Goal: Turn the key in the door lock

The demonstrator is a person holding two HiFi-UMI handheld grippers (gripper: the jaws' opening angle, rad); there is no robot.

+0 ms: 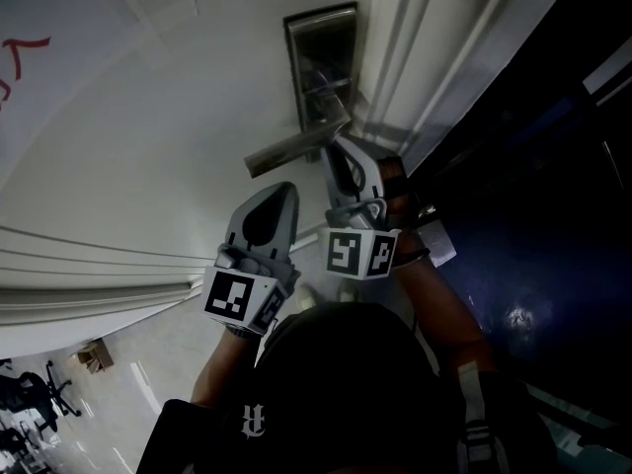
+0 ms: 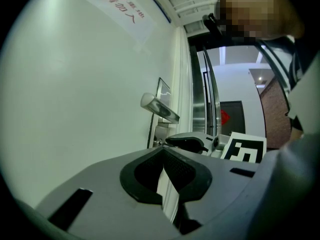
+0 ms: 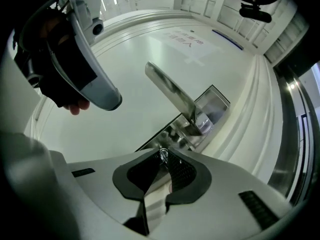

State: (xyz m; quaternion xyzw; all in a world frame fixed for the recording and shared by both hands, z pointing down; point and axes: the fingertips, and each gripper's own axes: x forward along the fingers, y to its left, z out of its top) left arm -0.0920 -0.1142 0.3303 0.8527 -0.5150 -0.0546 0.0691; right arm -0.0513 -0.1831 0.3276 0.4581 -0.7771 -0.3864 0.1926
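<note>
A silver lever handle [image 1: 296, 148] sticks out from a steel lock plate [image 1: 321, 57] on a white door [image 1: 148, 117]. Just below the lever, my right gripper [image 3: 162, 158] points at the plate and is shut on the small metal key [image 3: 161, 153], whose head shows between the pad tips. In the head view the lever hides the key. My left gripper [image 1: 281, 196] hangs to the left of the right one, a little back from the door. Its jaws are shut with nothing between them, and it touches neither handle nor key. From the left gripper view the right gripper [image 2: 189, 141] reaches in under the handle [image 2: 160, 108].
The door frame's moulding [image 1: 425, 57] runs along the right of the lock plate. Beyond it is a dark opening [image 1: 553, 215]. A paper notice with red print [image 2: 120, 9] hangs higher on the door. The person's forearms and dark cap fill the bottom of the head view.
</note>
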